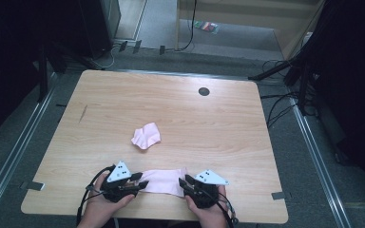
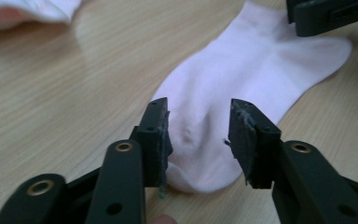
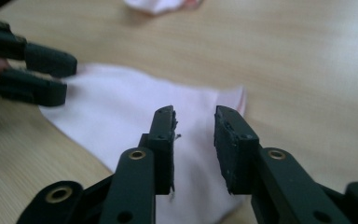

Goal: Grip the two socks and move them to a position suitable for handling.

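Observation:
A pale pink sock (image 1: 164, 182) lies flat near the table's front edge, stretched left to right between my two grippers. My left gripper (image 1: 142, 180) points at its left end. In the left gripper view the jaws (image 2: 198, 135) stand apart over the sock's rounded end (image 2: 242, 70) without pressing it. My right gripper (image 1: 183, 182) points at the right end. In the right gripper view its jaws (image 3: 195, 135) are also apart above the sock (image 3: 121, 102). A second pink sock (image 1: 146, 135) lies crumpled near the table's middle.
The wooden table (image 1: 218, 123) has a dark round cable hole (image 1: 204, 91) near its far edge. Each gripper shows in the other's view: the right one (image 2: 328, 14) and the left one (image 3: 42, 77). Cables and dark stands crowd the floor at the right.

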{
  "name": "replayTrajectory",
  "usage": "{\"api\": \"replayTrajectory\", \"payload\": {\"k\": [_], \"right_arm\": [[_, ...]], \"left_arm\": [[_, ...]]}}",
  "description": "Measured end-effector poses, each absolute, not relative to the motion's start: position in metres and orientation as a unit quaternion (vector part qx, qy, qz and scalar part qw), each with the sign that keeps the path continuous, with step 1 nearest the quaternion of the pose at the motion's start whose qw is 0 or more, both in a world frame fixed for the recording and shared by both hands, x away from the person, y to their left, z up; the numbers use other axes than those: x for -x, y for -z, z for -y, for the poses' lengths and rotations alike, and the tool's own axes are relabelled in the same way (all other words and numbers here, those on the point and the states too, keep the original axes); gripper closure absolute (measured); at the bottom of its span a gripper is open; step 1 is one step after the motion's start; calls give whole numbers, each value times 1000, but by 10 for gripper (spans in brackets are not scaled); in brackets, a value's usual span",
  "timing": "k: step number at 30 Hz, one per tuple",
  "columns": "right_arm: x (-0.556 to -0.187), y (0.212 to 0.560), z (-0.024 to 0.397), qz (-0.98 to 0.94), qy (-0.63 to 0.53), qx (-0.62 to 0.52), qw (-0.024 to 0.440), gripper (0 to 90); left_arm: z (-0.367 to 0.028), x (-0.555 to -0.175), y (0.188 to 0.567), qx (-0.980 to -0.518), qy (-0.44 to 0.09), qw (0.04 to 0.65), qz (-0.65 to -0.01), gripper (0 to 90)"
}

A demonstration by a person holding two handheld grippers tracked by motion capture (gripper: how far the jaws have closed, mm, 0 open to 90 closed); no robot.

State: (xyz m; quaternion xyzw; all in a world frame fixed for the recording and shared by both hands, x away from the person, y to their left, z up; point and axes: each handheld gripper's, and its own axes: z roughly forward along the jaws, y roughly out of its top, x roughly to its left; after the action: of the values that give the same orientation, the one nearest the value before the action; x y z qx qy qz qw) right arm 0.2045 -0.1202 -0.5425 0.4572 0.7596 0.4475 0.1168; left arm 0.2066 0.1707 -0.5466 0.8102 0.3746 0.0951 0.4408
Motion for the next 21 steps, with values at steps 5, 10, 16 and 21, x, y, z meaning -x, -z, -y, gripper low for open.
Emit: {"api": "replayTrajectory", "payload": {"k": [5, 10, 16, 21], "right_arm": [[-225, 511, 91, -758, -475, -426, 136, 664], [-251, 501, 44, -777, -469, -395, 142, 652], [-282, 509, -7, -803, -436, -375, 160, 573], [-306, 520, -38, -808, -406, -388, 176, 530]], "left_arm": [[-204, -213, 540, -756, -127, 491, -414, 470], [-241, -223, 542, -687, -176, 516, -481, 442], [-258, -230, 547, -663, -214, 511, -504, 439], [-259, -231, 550, -655, -199, 521, -510, 452]]}}
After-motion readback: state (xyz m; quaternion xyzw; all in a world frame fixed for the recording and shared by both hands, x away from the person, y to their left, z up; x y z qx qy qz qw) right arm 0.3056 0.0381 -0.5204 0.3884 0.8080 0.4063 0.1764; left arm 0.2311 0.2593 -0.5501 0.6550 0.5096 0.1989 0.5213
